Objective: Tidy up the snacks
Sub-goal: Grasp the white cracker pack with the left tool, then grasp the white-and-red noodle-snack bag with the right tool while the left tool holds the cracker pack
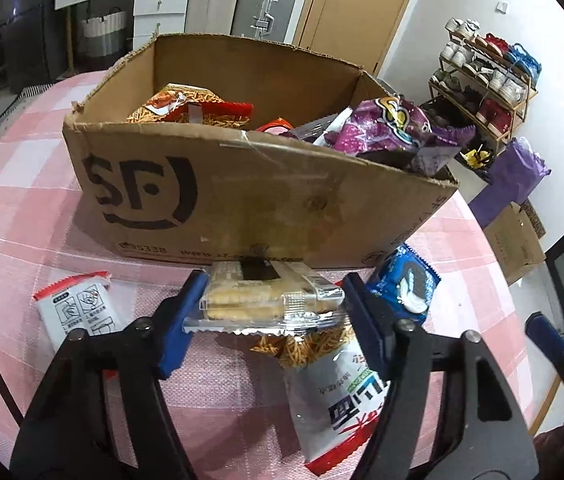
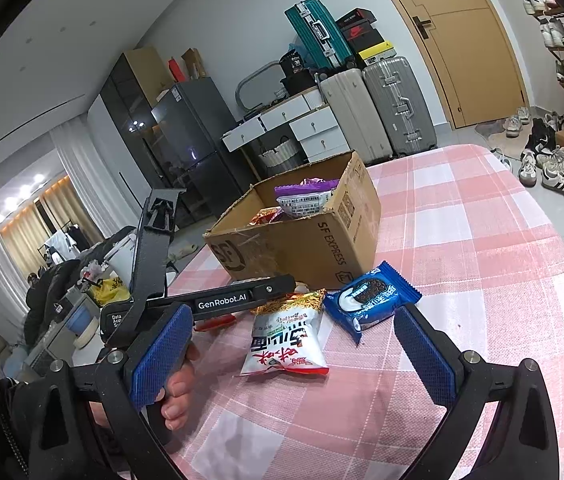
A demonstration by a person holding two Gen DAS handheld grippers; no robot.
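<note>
Clear crinkly wrap could slip as our left gripper (image 1: 271, 300) pinches the cracker pack (image 1: 265, 294) low against the cardboard box (image 1: 265, 200) wall, while our right gripper (image 2: 294, 354), spread wide, hangs empty above the noodle snack bag (image 2: 288, 336) and Oreo pack (image 2: 374, 296), risking a nudge.

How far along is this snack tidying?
Partly done. Several bags, including a purple packet, already sit in the cardboard box. The left hand-held gripper holds a clear cracker pack near the box. The right hand-held gripper is open. A noodle-snack bag, blue cookie pack and white sachet remain on the table.
</note>
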